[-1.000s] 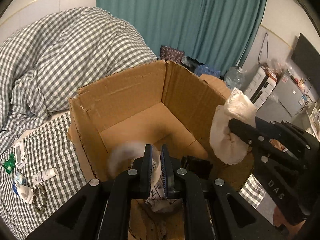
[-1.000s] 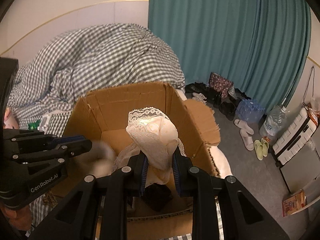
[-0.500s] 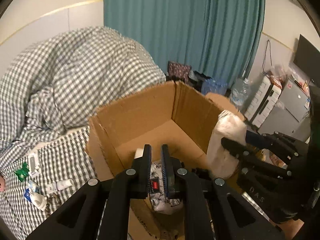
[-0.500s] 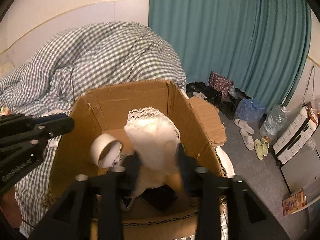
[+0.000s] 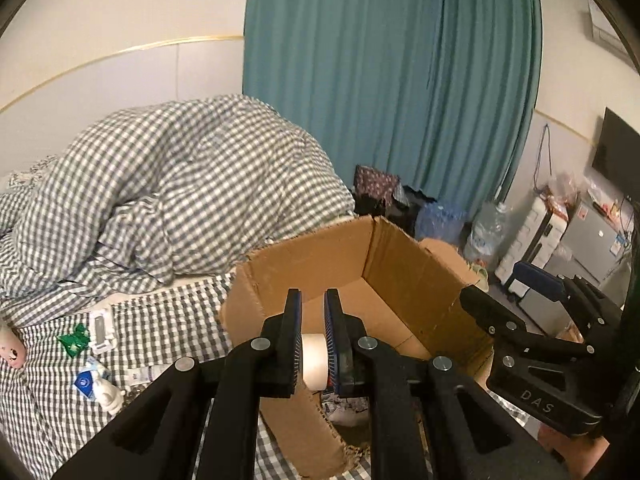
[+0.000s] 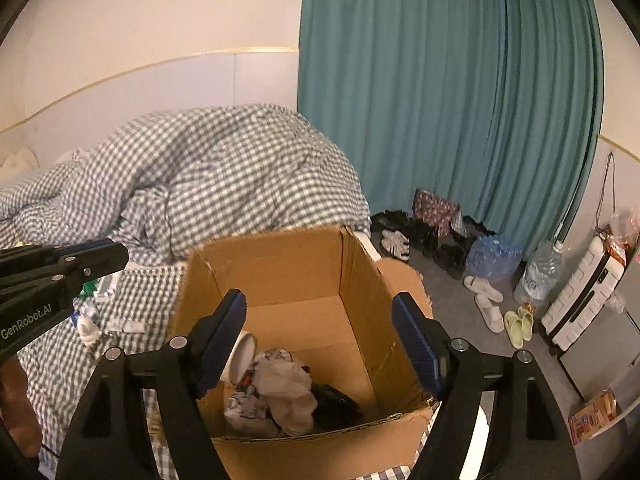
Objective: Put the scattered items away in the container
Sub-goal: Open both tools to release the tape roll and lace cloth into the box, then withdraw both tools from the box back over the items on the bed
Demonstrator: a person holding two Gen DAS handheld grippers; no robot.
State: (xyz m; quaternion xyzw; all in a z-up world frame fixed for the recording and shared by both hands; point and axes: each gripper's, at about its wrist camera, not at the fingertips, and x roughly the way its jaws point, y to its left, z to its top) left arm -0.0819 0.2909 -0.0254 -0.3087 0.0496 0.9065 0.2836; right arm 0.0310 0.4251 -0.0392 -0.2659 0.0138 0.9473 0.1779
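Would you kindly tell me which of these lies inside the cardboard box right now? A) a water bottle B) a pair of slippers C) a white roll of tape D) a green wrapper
C: in the right wrist view the white roll of tape lies inside the cardboard box beside crumpled cloth; the green wrapper is on the bed, and the slippers and water bottle are on the floor.

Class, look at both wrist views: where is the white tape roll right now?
In the right wrist view the white tape roll lies inside the cardboard box, at its left side, beside the crumpled pale cloth.
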